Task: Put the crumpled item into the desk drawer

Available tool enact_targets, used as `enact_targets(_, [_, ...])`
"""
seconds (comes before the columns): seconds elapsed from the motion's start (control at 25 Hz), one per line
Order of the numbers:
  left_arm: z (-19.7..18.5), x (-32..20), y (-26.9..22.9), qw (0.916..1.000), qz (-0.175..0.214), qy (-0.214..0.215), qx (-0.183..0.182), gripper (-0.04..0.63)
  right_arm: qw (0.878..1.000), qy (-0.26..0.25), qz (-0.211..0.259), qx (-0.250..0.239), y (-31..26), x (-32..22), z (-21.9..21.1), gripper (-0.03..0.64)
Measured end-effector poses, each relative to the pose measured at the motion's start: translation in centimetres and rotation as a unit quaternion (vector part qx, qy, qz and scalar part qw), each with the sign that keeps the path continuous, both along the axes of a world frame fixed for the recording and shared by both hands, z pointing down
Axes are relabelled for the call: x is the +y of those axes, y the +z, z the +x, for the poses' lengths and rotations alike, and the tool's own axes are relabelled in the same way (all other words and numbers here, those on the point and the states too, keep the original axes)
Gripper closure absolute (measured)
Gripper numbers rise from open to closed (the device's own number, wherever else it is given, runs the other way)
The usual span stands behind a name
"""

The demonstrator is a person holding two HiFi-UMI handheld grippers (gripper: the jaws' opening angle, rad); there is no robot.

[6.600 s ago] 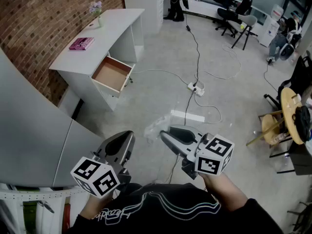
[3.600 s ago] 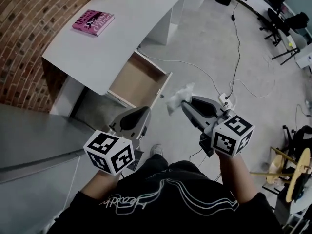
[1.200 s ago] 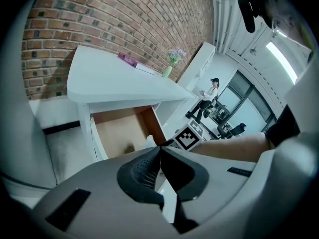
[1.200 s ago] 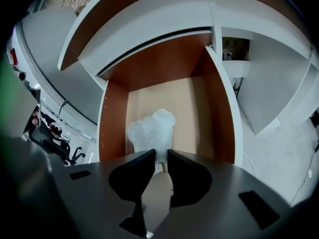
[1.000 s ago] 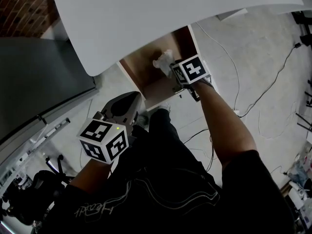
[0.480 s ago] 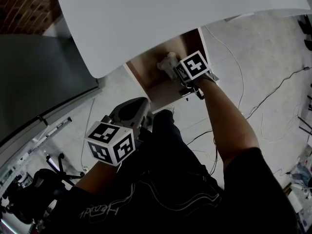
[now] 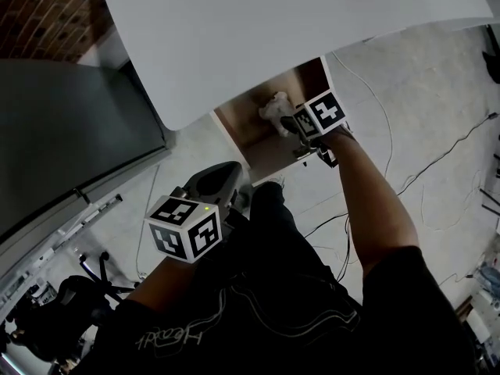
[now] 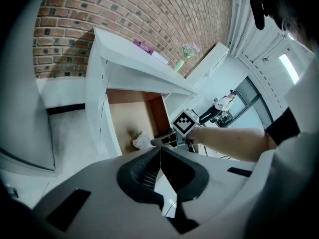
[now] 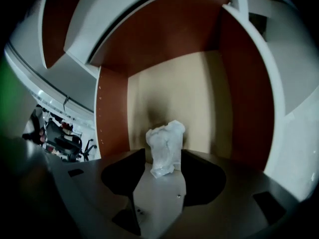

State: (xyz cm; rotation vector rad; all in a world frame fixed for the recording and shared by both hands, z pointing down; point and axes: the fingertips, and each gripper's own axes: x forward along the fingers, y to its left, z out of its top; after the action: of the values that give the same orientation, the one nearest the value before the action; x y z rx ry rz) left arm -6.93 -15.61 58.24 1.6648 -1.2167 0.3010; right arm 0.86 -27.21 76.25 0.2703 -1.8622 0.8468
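A white crumpled item (image 7: 273,108) stands on the floor of the open wooden desk drawer (image 7: 248,135). My right gripper (image 7: 287,122) reaches down into the drawer. Its jaws have just been opening and now stand open, with the crumpled item (image 9: 166,146) loose between the tips of the right gripper (image 9: 163,157). My left gripper (image 7: 226,176) hangs back from the drawer, low beside the person's body. In the left gripper view the left gripper (image 8: 160,151) is shut, its jaws meeting with nothing held. Beyond it lie the drawer (image 8: 124,118) and the crumpled item (image 8: 141,141).
The white desk top (image 7: 273,30) overhangs the back of the drawer. A pink book (image 8: 143,46) and a small vase (image 8: 179,63) stand on it. A grey panel (image 7: 70,147) fills the left. Cables (image 7: 437,162) trail over the floor at right. A brick wall (image 8: 149,14) backs the desk.
The right gripper's jaws have spread apart and let go of the crumpled item, which now rests in the drawer. The left gripper has hardly moved.
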Motion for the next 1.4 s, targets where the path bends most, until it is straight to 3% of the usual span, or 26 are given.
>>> enact_targets(0.16, [0.4,-0.1,-2.1,0.9998,0.013,0.014,0.008,0.574,0.995,0.065,-0.016,-0.068,-5.5,0.3,-0.2,0.4])
enact_targets(0.36, [1.4,0.0,-6.2,0.9975,0.048,0.05,0.019,0.574,0.985,0.117,0.011,-0.13,-13.8,1.7,1.2,0.402])
enact_targets(0.52, [1.5,-0.1,-10.4,0.9931,0.079,0.08,0.033,0.574,0.961,0.158,0.026,-0.224,-22.6,4.1,0.9,0.431])
enact_targets(0.72, [2.1,0.1,-17.2,0.9829,0.142,0.109,0.046,0.574,0.933,0.162,0.102,-0.306,-33.7,7.4,1.1,0.489])
enact_targets(0.88, [2.9,2.2,-22.5,0.9727,0.175,0.142,0.058,0.574,0.894,0.164,0.156,-0.387,-42.4,11.1,1.6,0.534])
enact_targets(0.96, [3.3,3.2,-24.9,0.9677,0.191,0.153,0.062,0.574,0.88,0.174,0.179,-0.405,-45.4,12.7,2.1,0.54])
enact_targets(1.04, [3.9,4.2,-27.7,0.9606,0.212,0.165,0.069,0.574,0.87,0.196,0.212,-0.399,-47.7,13.7,3.1,0.554])
enact_targets(1.2, [5.0,6.7,-33.3,0.9389,0.263,0.21,0.072,0.574,0.847,0.215,0.267,-0.406,-52.9,16.4,3.7,0.558])
enact_targets(1.4, [5.3,9.0,-39.4,0.9173,0.314,0.234,0.073,0.574,0.836,0.202,0.296,-0.415,-57.2,19.6,2.9,0.561])
